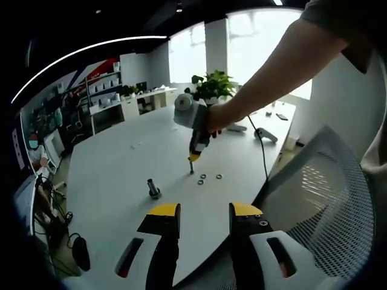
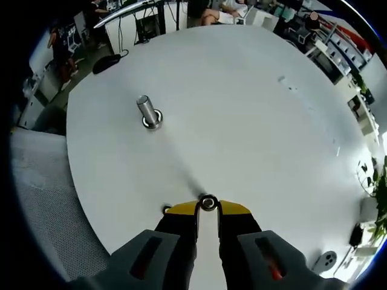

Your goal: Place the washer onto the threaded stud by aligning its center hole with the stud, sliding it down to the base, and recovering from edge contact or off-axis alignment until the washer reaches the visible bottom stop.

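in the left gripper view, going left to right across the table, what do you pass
threaded stud → right gripper, tips down on the table → spare washers → black cable

No text, label, brand, number or sign can be read in either view; anything printed on the distant shelves and walls is too small and blurred.
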Tool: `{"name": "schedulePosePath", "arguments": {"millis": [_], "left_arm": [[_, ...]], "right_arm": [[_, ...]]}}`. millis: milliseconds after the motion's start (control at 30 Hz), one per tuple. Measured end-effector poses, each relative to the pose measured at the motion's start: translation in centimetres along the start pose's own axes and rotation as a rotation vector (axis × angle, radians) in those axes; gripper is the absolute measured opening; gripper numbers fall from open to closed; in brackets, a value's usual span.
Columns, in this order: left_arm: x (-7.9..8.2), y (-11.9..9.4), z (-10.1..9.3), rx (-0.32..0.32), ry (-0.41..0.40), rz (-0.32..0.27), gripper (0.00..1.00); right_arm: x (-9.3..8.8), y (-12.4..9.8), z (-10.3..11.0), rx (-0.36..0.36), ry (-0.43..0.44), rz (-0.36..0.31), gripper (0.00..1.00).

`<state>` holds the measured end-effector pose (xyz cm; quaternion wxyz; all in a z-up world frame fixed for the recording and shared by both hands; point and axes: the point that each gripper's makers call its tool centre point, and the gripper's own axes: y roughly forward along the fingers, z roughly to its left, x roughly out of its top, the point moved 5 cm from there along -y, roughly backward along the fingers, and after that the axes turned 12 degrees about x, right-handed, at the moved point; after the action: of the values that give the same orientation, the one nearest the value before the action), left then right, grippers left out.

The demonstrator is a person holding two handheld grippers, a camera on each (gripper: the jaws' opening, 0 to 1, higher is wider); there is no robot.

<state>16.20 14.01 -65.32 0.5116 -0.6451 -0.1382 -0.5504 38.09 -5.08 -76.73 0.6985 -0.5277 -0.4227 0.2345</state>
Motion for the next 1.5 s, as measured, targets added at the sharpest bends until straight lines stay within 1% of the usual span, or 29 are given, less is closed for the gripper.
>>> {"name": "schedulePosePath", "arguments": {"millis": [67, 333, 767, 933, 1033, 1233, 1367, 1500], "left_arm": [[-0.1, 0.0, 0.0, 0.000, 0.002, 0.005, 0.30], [-0.2, 0.1, 0.0, 0.006, 0.009, 0.014, 0.30], [-0.4, 0.2, 0.1, 0.013, 0.016, 0.025, 0.30], [-0.5, 0.2, 0.1, 0.015, 0.019, 0.030, 0.30], [-0.5, 0.2, 0.2, 0.019, 0.019, 0.031, 0.30], [-0.6, 0.2, 0.1, 0.022, 0.020, 0.036, 0.30], [-0.6, 0.2, 0.1, 0.024, 0.024, 0.037, 0.30], [-0.4, 0.1, 0.2, 0.027, 0.026, 0.025, 0.29]], "right_arm": [[0.0, 0.2, -0.1, 0.006, 0.004, 0.005, 0.13], [-0.1, 1.0, 0.6, 0.020, 0.001, 0.021, 0.13], [-1.1, 2.6, 1.1, 0.038, -0.006, 0.069, 0.13], [-1.5, 3.3, 0.8, 0.045, 0.003, 0.080, 0.13], [-1.7, 3.8, 0.3, 0.050, 0.007, 0.089, 0.13], [-2.0, 4.4, 0.4, 0.061, 0.019, 0.102, 0.14], [-1.9, 4.3, 0.4, 0.060, 0.018, 0.100, 0.14], [-1.9, 4.2, 0.4, 0.058, 0.020, 0.100, 0.14]]}}
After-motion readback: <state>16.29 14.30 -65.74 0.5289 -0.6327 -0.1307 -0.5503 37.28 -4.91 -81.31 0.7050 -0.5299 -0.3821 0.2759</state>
